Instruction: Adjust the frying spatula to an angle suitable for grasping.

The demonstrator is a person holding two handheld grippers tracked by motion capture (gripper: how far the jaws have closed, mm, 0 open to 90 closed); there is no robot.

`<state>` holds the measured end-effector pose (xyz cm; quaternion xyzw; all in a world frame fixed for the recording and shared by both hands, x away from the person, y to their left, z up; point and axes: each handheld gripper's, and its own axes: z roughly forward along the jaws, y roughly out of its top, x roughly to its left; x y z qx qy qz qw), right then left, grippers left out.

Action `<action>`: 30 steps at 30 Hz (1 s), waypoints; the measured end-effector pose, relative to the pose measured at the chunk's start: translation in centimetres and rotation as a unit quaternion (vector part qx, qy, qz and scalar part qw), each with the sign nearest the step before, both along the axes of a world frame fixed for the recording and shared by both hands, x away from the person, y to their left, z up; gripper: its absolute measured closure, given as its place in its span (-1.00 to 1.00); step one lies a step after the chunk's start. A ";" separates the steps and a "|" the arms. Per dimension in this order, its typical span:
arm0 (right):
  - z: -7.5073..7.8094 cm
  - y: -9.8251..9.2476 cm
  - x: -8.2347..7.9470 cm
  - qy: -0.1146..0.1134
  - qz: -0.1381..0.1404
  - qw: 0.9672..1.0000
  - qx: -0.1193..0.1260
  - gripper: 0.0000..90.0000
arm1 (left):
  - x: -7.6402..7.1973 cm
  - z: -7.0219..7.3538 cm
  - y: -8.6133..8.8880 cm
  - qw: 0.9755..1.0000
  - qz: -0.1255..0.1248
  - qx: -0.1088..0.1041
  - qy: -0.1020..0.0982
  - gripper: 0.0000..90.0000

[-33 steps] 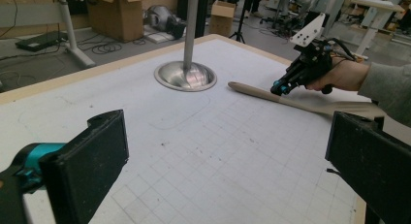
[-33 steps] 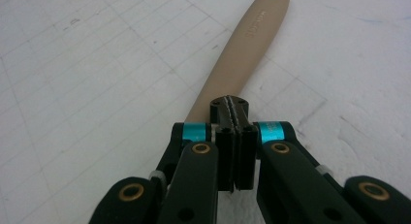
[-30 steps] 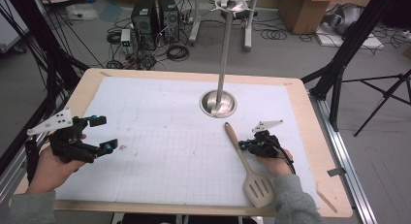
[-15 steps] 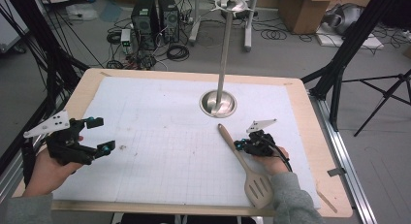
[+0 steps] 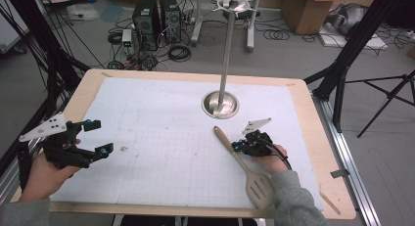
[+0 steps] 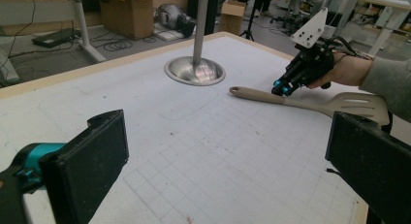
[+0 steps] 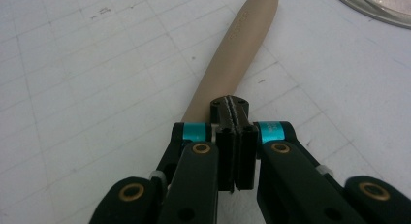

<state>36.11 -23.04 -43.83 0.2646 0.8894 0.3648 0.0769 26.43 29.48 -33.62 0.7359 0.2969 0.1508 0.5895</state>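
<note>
— What is that big spoon thing made of?
— The spatula (image 5: 243,165) looks like smooth tan plastic, not shiny at all.
— And the round dish?
— The base (image 5: 220,104) and the pole (image 5: 227,50) are shiny metal, like a mirror.
— The table?
— Its edge (image 5: 313,113) is pale wood. The white sheet (image 5: 166,138) on top looks like paper with thin lines, a bit dirty.
— The grabbers?
— The right gripper (image 7: 234,104) is dull black plastic with shiny blue rings.

A lab or workshop: beyond the counter (image 5: 313,138), computer towers (image 5: 156,15), tangled cables (image 5: 178,52), cardboard boxes (image 5: 306,11) and tripod legs (image 5: 386,96).
</note>
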 end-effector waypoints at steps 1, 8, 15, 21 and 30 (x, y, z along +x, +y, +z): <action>0.0 0.0 0.0 -0.001 0.001 1.000 0.001 1.00 | 0.0 0.0 0.0 1.000 0.001 -0.001 0.001 -0.95; 0.9 -0.3 -0.3 -0.016 -0.006 1.000 0.014 1.00 | 0.0 0.1 0.1 1.000 0.002 -0.002 -0.001 -0.95; 2.3 -0.7 -2.6 -0.023 0.026 0.999 0.036 1.00 | 0.5 0.1 -0.6 1.000 -0.010 -0.001 0.001 -0.95; 1.7 0.1 -4.4 -0.013 0.064 0.998 0.012 0.99 | 1.1 0.2 -1.3 1.000 -0.019 -0.001 0.000 -0.95; 0.9 -0.3 -5.6 0.007 0.067 0.997 -0.025 0.99 | 2.1 0.0 -2.1 0.999 -0.034 -0.001 0.003 -0.95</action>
